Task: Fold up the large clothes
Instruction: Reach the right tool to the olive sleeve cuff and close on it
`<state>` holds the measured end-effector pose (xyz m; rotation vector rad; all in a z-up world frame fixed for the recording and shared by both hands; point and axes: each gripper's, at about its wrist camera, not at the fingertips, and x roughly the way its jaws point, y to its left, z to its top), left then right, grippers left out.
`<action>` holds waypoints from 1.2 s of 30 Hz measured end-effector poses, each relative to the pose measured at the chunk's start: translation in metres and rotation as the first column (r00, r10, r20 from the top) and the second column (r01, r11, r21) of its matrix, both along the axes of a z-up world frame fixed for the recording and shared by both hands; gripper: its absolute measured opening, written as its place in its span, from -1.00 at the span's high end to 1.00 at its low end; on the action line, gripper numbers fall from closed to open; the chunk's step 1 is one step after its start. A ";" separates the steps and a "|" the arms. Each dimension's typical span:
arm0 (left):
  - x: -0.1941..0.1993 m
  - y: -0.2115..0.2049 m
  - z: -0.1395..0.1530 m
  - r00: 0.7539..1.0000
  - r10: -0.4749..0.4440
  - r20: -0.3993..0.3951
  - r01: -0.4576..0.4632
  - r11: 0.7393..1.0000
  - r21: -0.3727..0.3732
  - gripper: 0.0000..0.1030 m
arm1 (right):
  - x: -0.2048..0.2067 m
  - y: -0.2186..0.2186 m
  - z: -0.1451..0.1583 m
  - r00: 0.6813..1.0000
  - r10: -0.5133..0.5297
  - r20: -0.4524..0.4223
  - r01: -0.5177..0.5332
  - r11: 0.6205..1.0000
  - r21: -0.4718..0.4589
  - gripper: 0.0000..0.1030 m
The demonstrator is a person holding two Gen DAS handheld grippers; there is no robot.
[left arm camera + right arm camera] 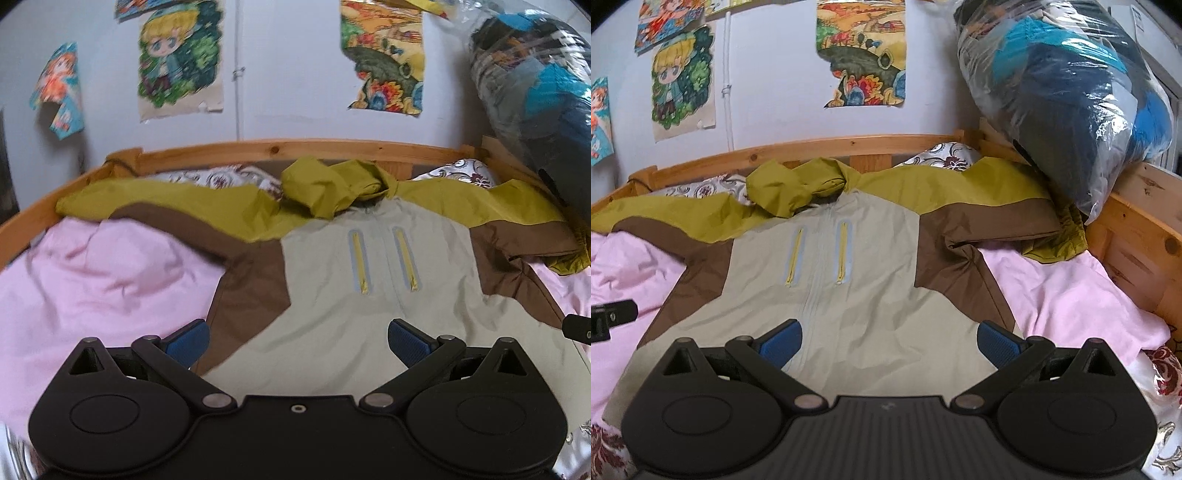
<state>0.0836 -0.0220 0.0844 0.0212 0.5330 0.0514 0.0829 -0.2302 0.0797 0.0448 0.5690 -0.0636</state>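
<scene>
The jacket [827, 295] lies flat, front up, on the pink sheet [1071, 295], hood toward the headboard, sleeves out sideways. Both grippers hover spread and empty over its hem: left gripper [298, 341] nearer the left sleeve, right gripper [889, 341] nearer the right.

The jacket [849, 295] lies spread on the bed sheet [1071, 295], hood [798, 188] toward the headboard [849, 142], bagged bundle [1063, 92] at right.

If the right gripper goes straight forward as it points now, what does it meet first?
Probably the jacket. The right gripper has its jaws open above the pale front panel, aimed along it toward the hood. Depth is unclear, so it may skim the cloth before touching.
</scene>
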 end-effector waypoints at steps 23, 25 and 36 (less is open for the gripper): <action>0.155 -0.107 -0.032 0.960 -0.250 -0.127 0.270 0.946 0.178 -0.99 | 0.127 -0.083 -0.020 0.994 -0.104 0.021 0.104 0.994 0.019 -0.99; 0.172 -0.109 -0.044 0.954 -0.262 -0.148 0.287 0.941 0.182 -0.99 | 0.140 -0.094 -0.030 0.990 -0.136 0.044 0.136 0.991 0.004 -0.99; 0.243 -0.086 -0.084 0.944 -0.300 -0.135 0.320 0.934 0.157 -0.99 | 0.170 -0.201 -0.083 0.886 -0.436 0.159 0.413 0.897 0.159 -1.00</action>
